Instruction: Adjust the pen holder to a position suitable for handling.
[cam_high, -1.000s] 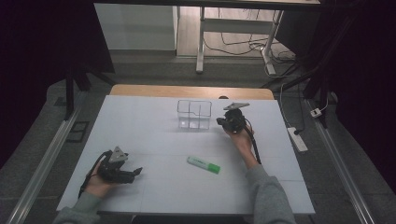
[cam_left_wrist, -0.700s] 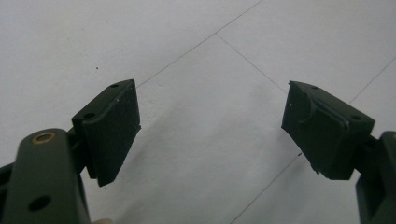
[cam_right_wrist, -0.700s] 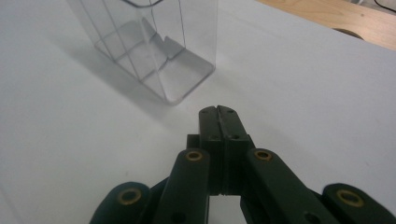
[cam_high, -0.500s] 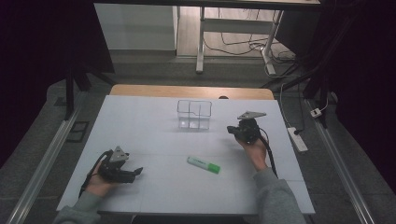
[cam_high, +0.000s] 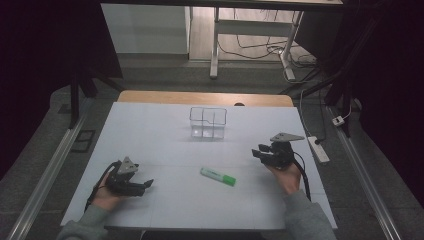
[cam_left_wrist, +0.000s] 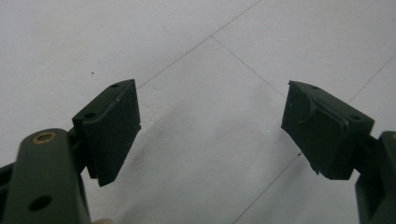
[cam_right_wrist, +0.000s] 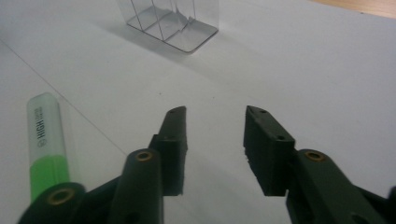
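Green highlighter (cam_high: 218, 176) lies flat on the white table (cam_high: 165, 150) between both grippers — nearer the right gripper (cam_high: 261, 152), untouched; left gripper (cam_high: 145, 185) and right both gape empty.

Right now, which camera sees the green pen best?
The high view: the whole highlighter lies on the table between both grippers. The right gripper view shows it closer, lettering readable, but partly cut off behind a jaw. The left gripper view looks at bare table.

White table (cam_high: 165, 135) surface with thin seam lines. Grey floor (cam_high: 55, 125) surrounds it. White power strip (cam_high: 318, 149) lies right of table. Metal frame legs (cam_high: 215, 45) and cables beyond.
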